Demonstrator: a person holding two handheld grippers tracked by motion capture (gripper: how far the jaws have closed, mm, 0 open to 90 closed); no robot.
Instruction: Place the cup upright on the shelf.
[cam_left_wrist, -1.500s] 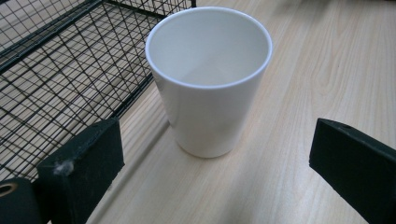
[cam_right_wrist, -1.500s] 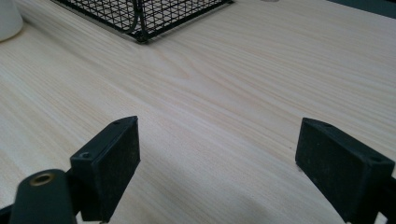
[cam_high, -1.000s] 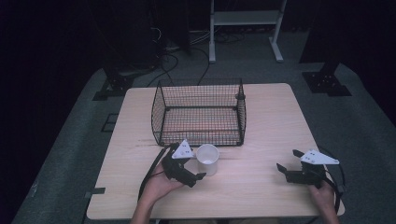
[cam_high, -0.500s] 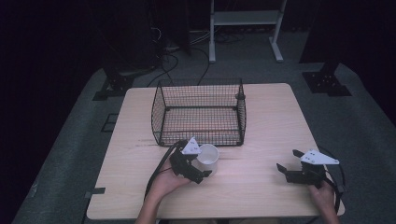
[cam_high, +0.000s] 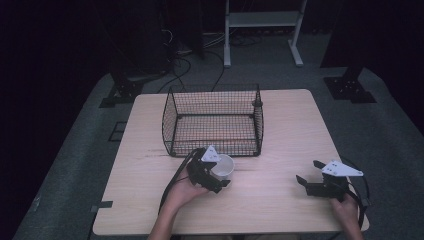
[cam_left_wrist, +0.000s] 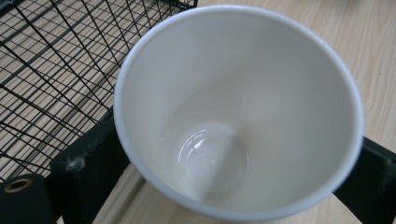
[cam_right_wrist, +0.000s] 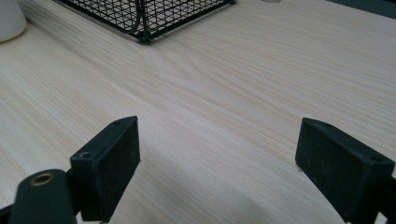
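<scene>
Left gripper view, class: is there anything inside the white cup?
No: the white cup held between the left gripper jaws shows a bare, glossy inside down to its bottom.

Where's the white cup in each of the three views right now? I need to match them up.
High view: the cup sits low and centre-left, just in front of the basket, between the left gripper's jaws.
Left gripper view: the cup takes up most of the picture, seen from above into its empty inside, a black jaw on either side.
Right gripper view: a sliver of the cup at the top left corner.
Shared landmark: the basket.
</scene>
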